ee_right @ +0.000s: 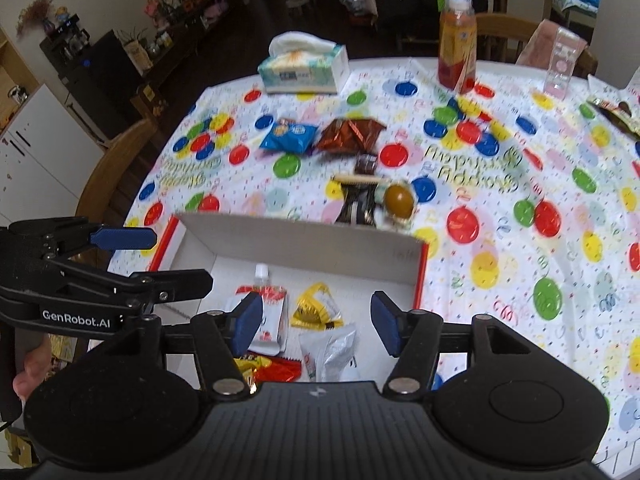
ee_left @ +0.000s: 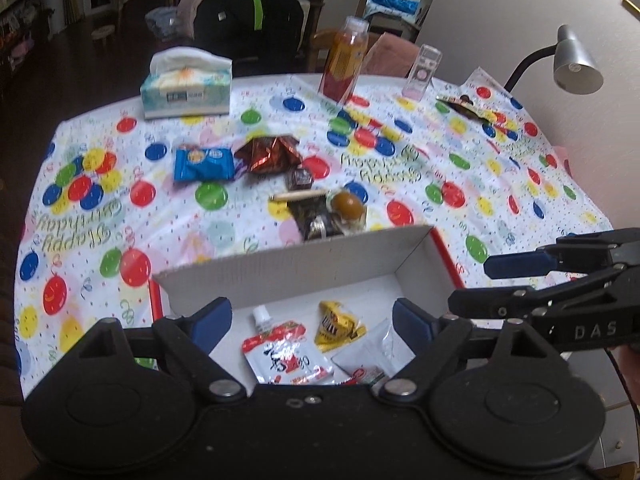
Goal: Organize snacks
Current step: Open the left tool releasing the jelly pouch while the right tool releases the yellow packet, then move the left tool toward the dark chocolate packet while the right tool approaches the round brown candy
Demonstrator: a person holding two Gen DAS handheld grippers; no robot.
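Already my white box (ee_left: 320,264) holds part of the job: a red-and-white drink pouch (ee_left: 282,354), a yellow candy packet (ee_left: 336,326) and a silver sachet (ee_left: 372,354) lie on its floor, and from the right wrist view a red wrapper (ee_right: 276,370) shows at its near edge. Just past the far wall of the box sit the loose snacks: a dark packet (ee_left: 316,220) with a thin stick (ee_left: 298,196) lying by its top edge, and a wrapped brown egg (ee_left: 349,205) touching its right side. Further back are a small dark square (ee_left: 299,179), a crumpled brown foil bag (ee_left: 270,154) and a blue packet (ee_left: 203,164).

My left tool (ee_left: 312,320) hangs over the box with its fingers apart and nothing between them; my right tool (ee_right: 316,326) hangs there too, equally wide and empty.

The next pick is likely the nearest cluster. I judge the egg will roll, so I would close on its middle squarely and gently. The dark packet is flat and slippery; gripping a raised edge should work better than pressing down. I should lift clear of the box wall before carrying anything in.

Beyond, on the balloon-print tabletop (ee_left: 120,220), stand a tissue box (ee_left: 186,90) and a juice bottle (ee_left: 345,60).
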